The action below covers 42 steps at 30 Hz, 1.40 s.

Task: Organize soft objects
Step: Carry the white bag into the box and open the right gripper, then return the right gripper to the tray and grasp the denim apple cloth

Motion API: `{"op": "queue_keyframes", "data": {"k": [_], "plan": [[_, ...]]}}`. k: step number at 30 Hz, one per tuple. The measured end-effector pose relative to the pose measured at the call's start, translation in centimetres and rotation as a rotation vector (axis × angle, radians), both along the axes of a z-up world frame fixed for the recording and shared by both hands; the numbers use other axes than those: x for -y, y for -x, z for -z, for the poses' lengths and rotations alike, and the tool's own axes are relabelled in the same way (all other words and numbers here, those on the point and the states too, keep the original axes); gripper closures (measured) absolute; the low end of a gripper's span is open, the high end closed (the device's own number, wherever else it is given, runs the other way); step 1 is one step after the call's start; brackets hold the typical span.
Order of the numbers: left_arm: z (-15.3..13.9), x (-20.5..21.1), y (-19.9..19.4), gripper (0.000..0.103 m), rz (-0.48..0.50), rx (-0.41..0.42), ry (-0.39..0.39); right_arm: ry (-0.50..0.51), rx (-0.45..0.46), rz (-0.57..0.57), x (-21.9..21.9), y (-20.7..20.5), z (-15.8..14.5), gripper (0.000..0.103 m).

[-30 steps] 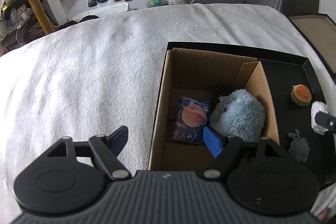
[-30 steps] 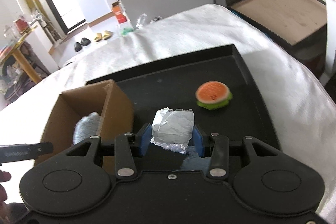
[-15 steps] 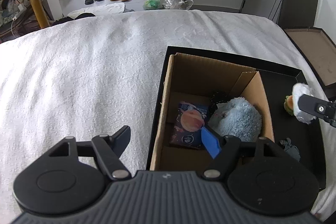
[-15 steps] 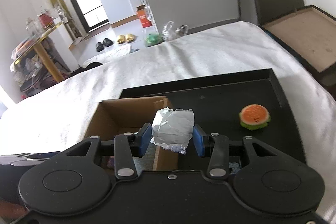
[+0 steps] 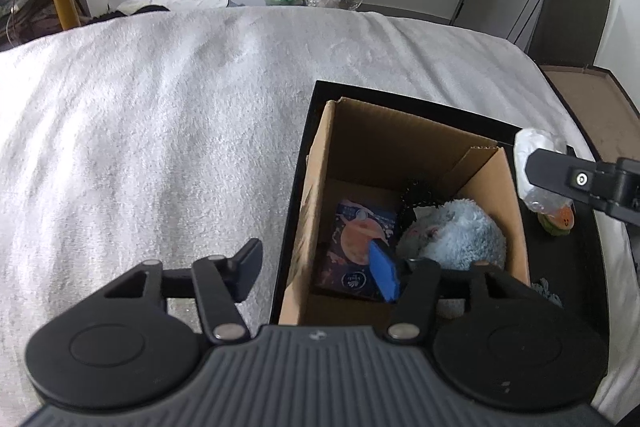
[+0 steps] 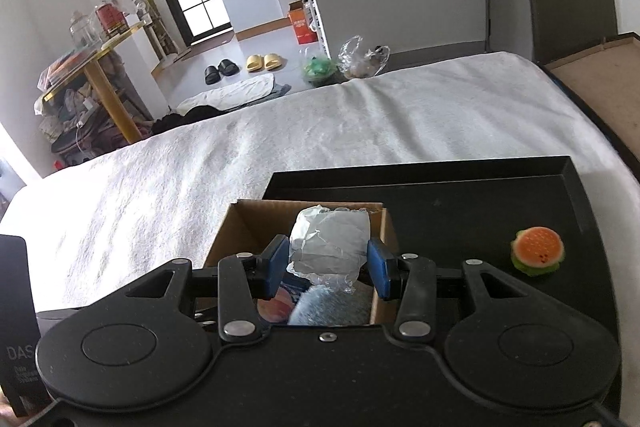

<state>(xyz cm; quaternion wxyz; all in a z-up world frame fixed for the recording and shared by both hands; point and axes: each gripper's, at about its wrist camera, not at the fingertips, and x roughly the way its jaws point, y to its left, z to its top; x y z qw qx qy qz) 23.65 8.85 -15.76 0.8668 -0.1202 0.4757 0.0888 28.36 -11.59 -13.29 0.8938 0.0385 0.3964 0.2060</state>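
**Packet held over the box**

One bed (image 5: 160,131) carries one black tray (image 6: 460,195) with one cardboard box (image 5: 316,187) on it. The right tool (image 6: 328,263) tilts down above the box, clamping a crinkled white packet (image 6: 330,247). The left tool (image 5: 316,267), empty, has been narrowing, straddling the box's near wall. Inside: one blue plush (image 5: 456,235), one booklet (image 5: 356,247). One burger toy (image 6: 536,253) sits on the tray.

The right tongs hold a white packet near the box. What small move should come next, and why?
Probably carry the packet a little further over the box and then open the right tongs. They are shut on the packet, which in the left wrist view seems to hang by the box's right wall, not yet clearly over the opening. The box already holds a blue plush, so it looks like the place for soft things.
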Motion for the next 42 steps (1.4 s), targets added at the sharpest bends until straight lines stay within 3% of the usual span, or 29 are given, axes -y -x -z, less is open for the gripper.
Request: {"op": "queue_keyframes", "data": {"k": [2,5,8,15,18,21,35,40,42], "plan": [[0.3,-0.4,-0.3,0.059,-0.007,-0.007,0.018,0.001,-0.010,-0.006,-0.6,-0.4,0.3,0.060],[0.6,-0.8,-0.5,0.081,-0.012,-0.013,0.046,-0.001,-0.024,-0.017,-1.5,-0.9,0.7,0.060],[1.0,-1.0,-0.7,0.092,-0.021,-0.020,0.070,-0.002,-0.031,-0.028,-2.3,-1.4,1.1,0.060],[1.0,-1.4,-0.5,0.092,-0.041,-0.018,0.075,-0.031,-0.051,-0.048,-4.0,-2.0,2.1,0.059],[1.0,-1.4,-0.6,0.092,-0.048,-0.018,0.080,-0.029,-0.062,-0.081,-4.7,-2.0,2.1,0.049],[1.1,-1.4,-0.5,0.092,-0.051,-0.017,0.078,-0.012,-0.052,-0.076,-4.5,-1.6,1.9,0.047],[0.8,-0.9,-0.5,0.091,-0.065,-0.037,0.057,-0.007,-0.051,-0.018,0.7,0.1,1.0,0.048],[0.3,-0.3,-0.3,0.088,-0.063,-0.041,0.020,-0.002,-0.053,0.019,2.9,0.6,1.2,0.048],[0.1,-0.2,-0.2,0.082,-0.062,-0.045,0.014,-0.002,-0.055,0.033,3.8,0.9,1.4,0.048]]}}
